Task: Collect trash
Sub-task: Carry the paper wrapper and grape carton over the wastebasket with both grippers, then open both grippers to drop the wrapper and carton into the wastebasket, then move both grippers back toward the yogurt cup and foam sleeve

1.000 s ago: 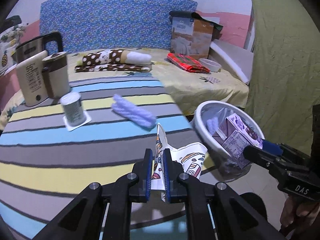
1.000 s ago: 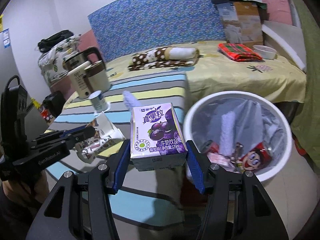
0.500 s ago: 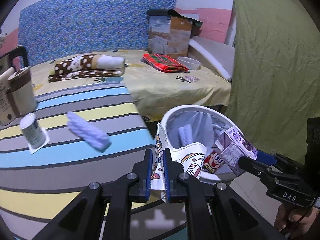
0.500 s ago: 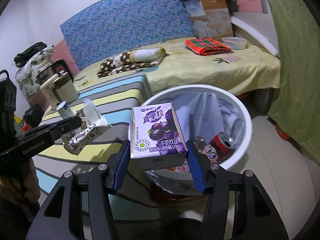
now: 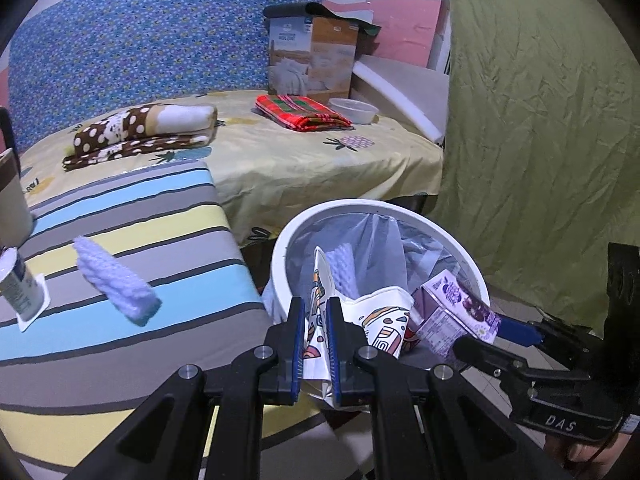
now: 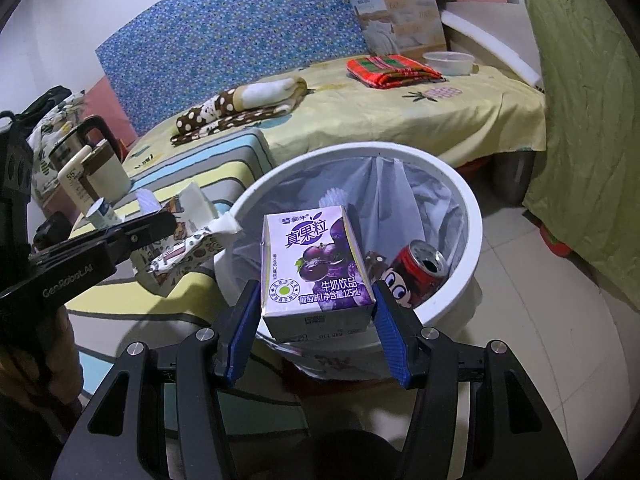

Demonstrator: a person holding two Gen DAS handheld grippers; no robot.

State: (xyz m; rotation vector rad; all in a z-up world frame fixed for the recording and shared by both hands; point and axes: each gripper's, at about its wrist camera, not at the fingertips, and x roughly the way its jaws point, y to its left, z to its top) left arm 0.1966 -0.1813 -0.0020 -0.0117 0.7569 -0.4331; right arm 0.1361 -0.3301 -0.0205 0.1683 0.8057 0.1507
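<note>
Purple milk carton (image 6: pixel 318 270) sits clenched between the right jaws, apparently above the bin (image 6: pixel 472 208); left jaws pinch a wrapper (image 5: pixel 384 320).

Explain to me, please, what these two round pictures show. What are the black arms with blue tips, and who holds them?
There is no robot here. A person holds a hand-held gripper in each hand, and each one carries a wide-angle camera that looks forward along its two fingers, so every picture shows its own black fingers at the bottom.

In the left camera's picture, the left hand-held gripper is shut on a printed wrapper. In the right camera's picture, the right hand-held gripper is shut on a purple carton. Each gripper also shows at the side of the other's picture.

Both items are held over a white bin with a plastic liner; a red can lies inside. On the striped cloth lie a blue-white roll and a small cup. Behind is a bed with folded cloths.
</note>
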